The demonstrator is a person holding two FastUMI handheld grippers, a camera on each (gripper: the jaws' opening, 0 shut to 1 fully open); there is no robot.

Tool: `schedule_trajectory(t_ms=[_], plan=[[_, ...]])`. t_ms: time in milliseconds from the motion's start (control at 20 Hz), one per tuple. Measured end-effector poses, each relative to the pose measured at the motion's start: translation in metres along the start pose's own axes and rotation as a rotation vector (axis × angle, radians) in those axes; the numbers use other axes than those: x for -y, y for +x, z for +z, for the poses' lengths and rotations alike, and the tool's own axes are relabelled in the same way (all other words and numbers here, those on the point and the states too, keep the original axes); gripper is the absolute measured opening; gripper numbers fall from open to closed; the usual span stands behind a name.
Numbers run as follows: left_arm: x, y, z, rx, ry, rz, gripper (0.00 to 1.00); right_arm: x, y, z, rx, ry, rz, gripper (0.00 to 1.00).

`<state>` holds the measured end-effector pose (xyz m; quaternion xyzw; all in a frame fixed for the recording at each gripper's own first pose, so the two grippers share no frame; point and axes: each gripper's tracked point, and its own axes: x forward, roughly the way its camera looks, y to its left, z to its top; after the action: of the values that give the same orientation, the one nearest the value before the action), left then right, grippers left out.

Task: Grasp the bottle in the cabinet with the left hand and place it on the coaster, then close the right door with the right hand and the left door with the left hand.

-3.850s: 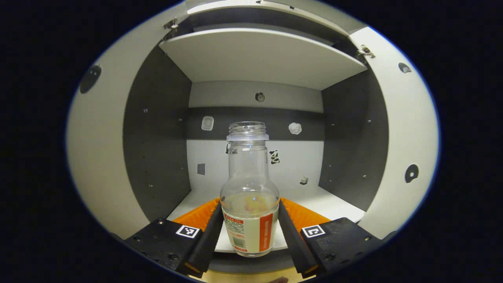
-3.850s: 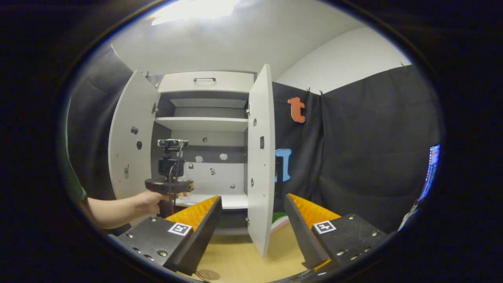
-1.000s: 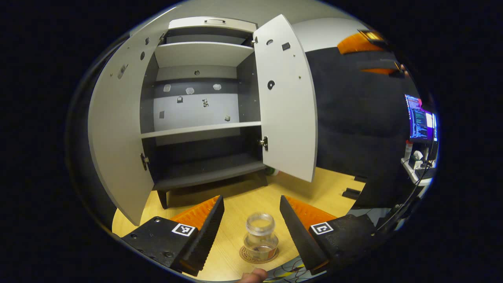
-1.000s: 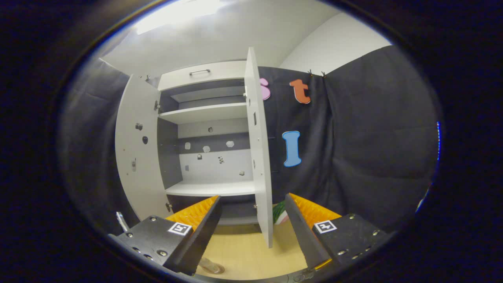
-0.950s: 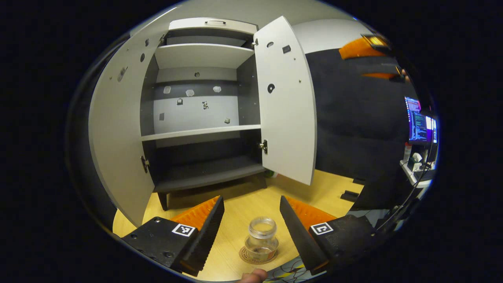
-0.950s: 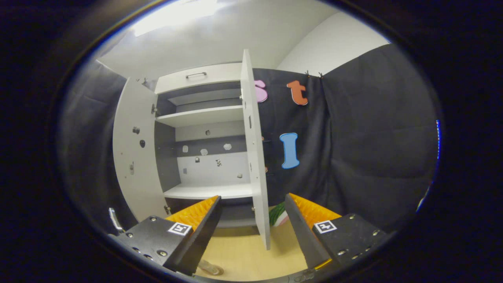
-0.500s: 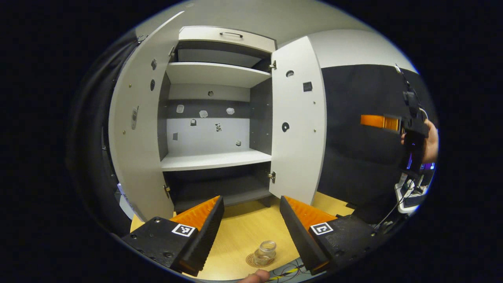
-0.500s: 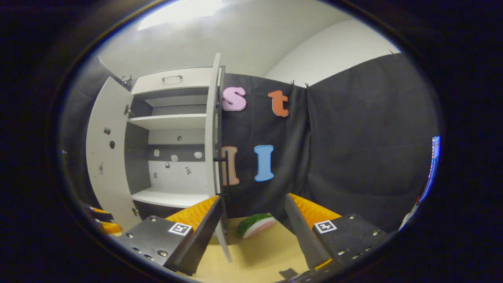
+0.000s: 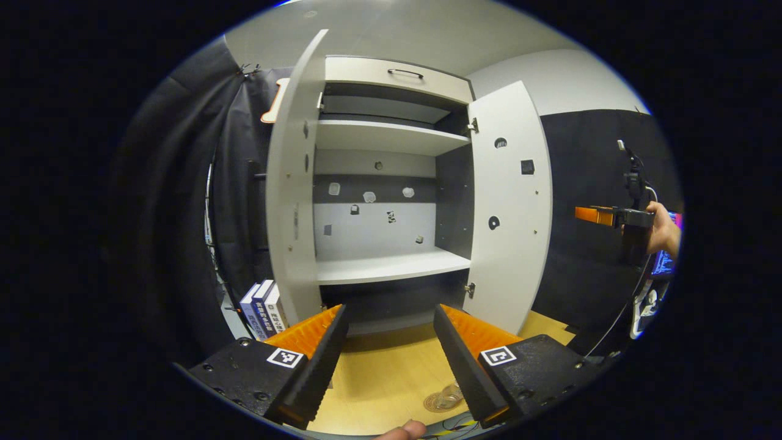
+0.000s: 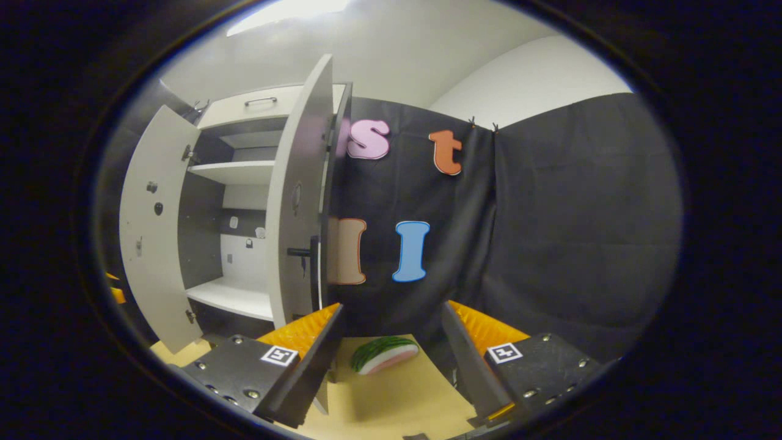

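Half a second ago the left gripper view showed the bottle standing clear on the coaster between the fingers; now the left gripper (image 9: 390, 342) has lifted and turned left, so the bottle (image 9: 453, 391) and coaster (image 9: 441, 401) sit at the bench's near edge, partly hidden behind its right finger. A stack of books (image 9: 261, 307) has come into sight beside the left door (image 9: 292, 201). The left gripper is released, fingers spread wide and holding nothing, aimed level at the cabinet (image 9: 391, 183).

The right gripper (image 10: 391, 342) has swung round the right door (image 10: 299, 201) and now faces its outer side, with the black handle (image 10: 305, 260) showing. It is also released and touches nothing. In the left gripper view the person's hand (image 9: 663, 229) holds it level, right of the door and apart from it. A watermelon slice (image 10: 383, 354) lies on the bench (image 10: 391, 397) between its fingers.
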<state>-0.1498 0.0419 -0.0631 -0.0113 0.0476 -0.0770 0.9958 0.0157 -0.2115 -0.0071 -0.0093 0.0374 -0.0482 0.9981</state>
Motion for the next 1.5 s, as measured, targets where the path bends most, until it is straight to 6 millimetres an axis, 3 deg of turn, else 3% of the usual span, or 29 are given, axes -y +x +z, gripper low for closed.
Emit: schedule_trajectory(t_ms=[150,300,550,700,750,800,850,900,950,1000,1050,1300,1500], plan=[[-0.028,-0.016,0.017,0.041,-0.009,0.054,0.91,0.013,0.039,0.002,-0.027,0.114,-0.045,0.97],[-0.058,-0.034,0.028,0.072,-0.005,0.108,0.91,0.001,0.058,-0.012,-0.144,0.184,0.007,0.98],[-0.099,-0.057,0.020,0.053,-0.005,0.186,0.90,-0.030,0.083,-0.013,-0.195,0.264,0.051,0.98],[-0.122,-0.069,0.022,0.055,0.000,0.241,0.90,-0.047,0.089,-0.002,-0.146,0.193,0.084,0.98],[-0.128,-0.074,0.024,0.061,0.000,0.254,0.90,-0.045,0.087,0.003,-0.108,0.135,0.083,0.87],[-0.135,-0.077,0.025,0.067,0.000,0.269,0.90,-0.046,0.088,0.010,-0.069,0.082,0.076,0.95],[-0.142,-0.080,0.025,0.066,-0.002,0.282,0.90,-0.051,0.087,0.017,-0.042,0.031,0.072,0.94],[-0.149,-0.086,0.023,0.066,-0.005,0.298,0.90,-0.054,0.086,0.020,-0.034,-0.001,0.068,0.85],[-0.156,-0.089,0.023,0.068,-0.011,0.314,0.90,-0.056,0.081,0.016,-0.038,-0.010,0.067,0.93],[-0.159,-0.091,0.023,0.069,-0.020,0.322,0.91,-0.058,0.080,0.015,-0.044,-0.004,0.071,0.86],[-0.163,-0.092,0.023,0.068,-0.028,0.332,0.90,-0.059,0.079,0.015,-0.042,0.002,0.072,0.93],[-0.175,-0.089,0.024,0.073,-0.049,0.352,0.90,-0.064,0.078,0.017,-0.038,-0.005,0.070,0.93],[-0.178,-0.083,0.021,0.063,-0.043,0.352,0.90,-0.081,0.075,0.018,-0.034,0.002,0.116,0.93]])
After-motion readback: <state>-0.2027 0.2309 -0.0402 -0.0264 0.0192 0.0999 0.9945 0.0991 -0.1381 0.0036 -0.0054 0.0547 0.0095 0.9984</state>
